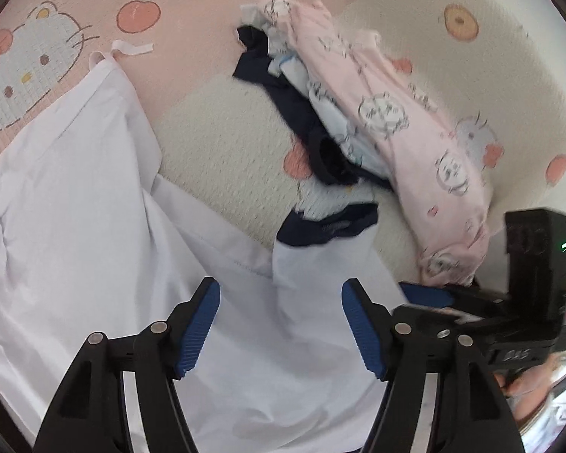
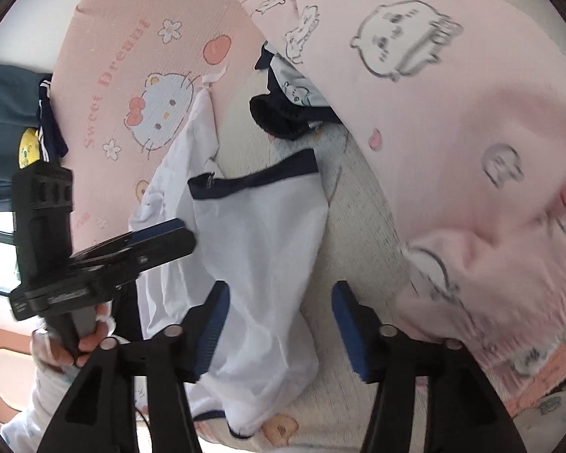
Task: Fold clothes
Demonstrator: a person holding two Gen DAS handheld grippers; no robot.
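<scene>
Currently, the white shirt (image 1: 105,226) with a navy collar band (image 1: 328,226) lies spread on the bed sheet (image 1: 215,139), a pink and cream cover printed with cartoon cats, apples and biscuits. The left hand-held gripper (image 1: 281,324) points steeply down over the shirt with its jaws standing apart; white cloth shows between the blue pads (image 1: 198,328), but they do not press on it. The right hand-held gripper (image 2: 281,330) hangs over the shirt's near edge, jaws likewise apart and gripping nothing; one pad lies over the white fabric, the other over bare sheet. No earlier view is available, so nothing can be said of jaw motion. A heap of unfolded clothes lies just beyond the shirt: pink pyjamas (image 1: 407,120) with a bear print on top, a navy garment (image 1: 283,87) and a pale blue piece (image 1: 332,120) beneath. A person's hand (image 2: 68,347) grips the left tool's handle.
</scene>
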